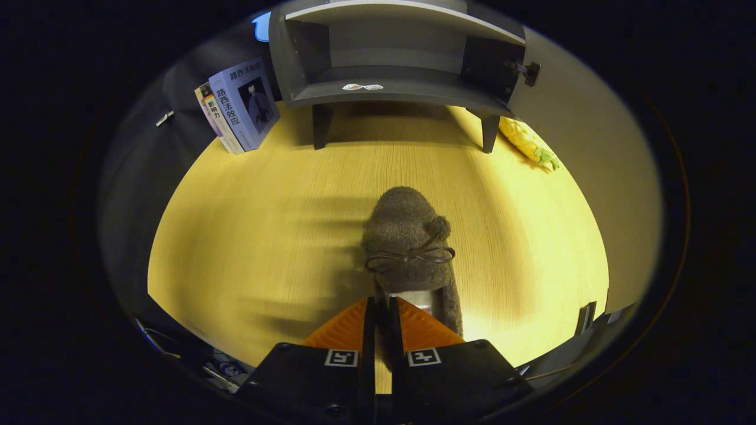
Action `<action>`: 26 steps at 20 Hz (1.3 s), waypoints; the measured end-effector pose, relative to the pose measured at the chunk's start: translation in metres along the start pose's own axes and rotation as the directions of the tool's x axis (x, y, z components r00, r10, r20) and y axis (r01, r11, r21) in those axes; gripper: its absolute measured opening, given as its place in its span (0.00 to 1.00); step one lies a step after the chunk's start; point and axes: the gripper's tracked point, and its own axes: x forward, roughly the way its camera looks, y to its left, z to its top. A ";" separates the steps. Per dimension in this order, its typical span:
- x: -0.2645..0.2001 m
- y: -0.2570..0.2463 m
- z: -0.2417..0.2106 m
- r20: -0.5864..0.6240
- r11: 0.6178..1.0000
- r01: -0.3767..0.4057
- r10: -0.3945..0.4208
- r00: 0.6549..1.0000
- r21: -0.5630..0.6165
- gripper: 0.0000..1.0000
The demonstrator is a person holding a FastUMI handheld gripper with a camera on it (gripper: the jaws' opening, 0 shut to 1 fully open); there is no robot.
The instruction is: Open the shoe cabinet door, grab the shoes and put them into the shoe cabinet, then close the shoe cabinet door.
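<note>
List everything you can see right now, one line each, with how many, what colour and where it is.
slipper: one, fuzzy grey-brown with a pompom and a bow, on the table just ahead of the fingers, its heel edge pinched between them.
cabinet: one, dark grey, at the far side of the table beyond the slipper, front open, on short legs.
sticker: one, white, on the cabinet's lower shelf.
books: two or three, pale blue and cream covers, leaning beside the cabinet.
toy: one, yellow with a green end, on the table by the cabinet's other leg.
table: one, light wood, under everything.
hand-held gripper: one, nearest the camera, fingers nearly together on the slipper's heel.
</note>
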 end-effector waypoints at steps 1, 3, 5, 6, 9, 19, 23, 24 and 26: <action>0.006 0.001 0.002 0.009 1.000 -0.001 0.001 1.000 -0.006 0.16; 0.017 0.004 0.001 0.006 1.000 -0.008 0.008 1.000 -0.021 0.16; 0.030 0.002 0.003 0.014 1.000 -0.003 0.003 1.000 -0.015 0.16; 0.034 0.002 0.007 0.030 1.000 -0.004 0.004 1.000 -0.003 0.17; 0.044 0.004 0.016 0.105 1.000 -0.022 0.020 0.994 0.016 0.16; 0.064 -0.003 0.046 0.377 1.000 0.029 -0.027 0.926 0.001 0.26; 0.067 -0.006 0.046 0.387 0.998 0.065 -0.050 0.921 -0.026 0.27; 0.068 -0.005 0.049 0.389 0.997 0.070 -0.055 0.919 -0.022 0.27; 0.067 -0.009 0.050 0.397 0.997 0.074 -0.064 0.915 -0.011 0.22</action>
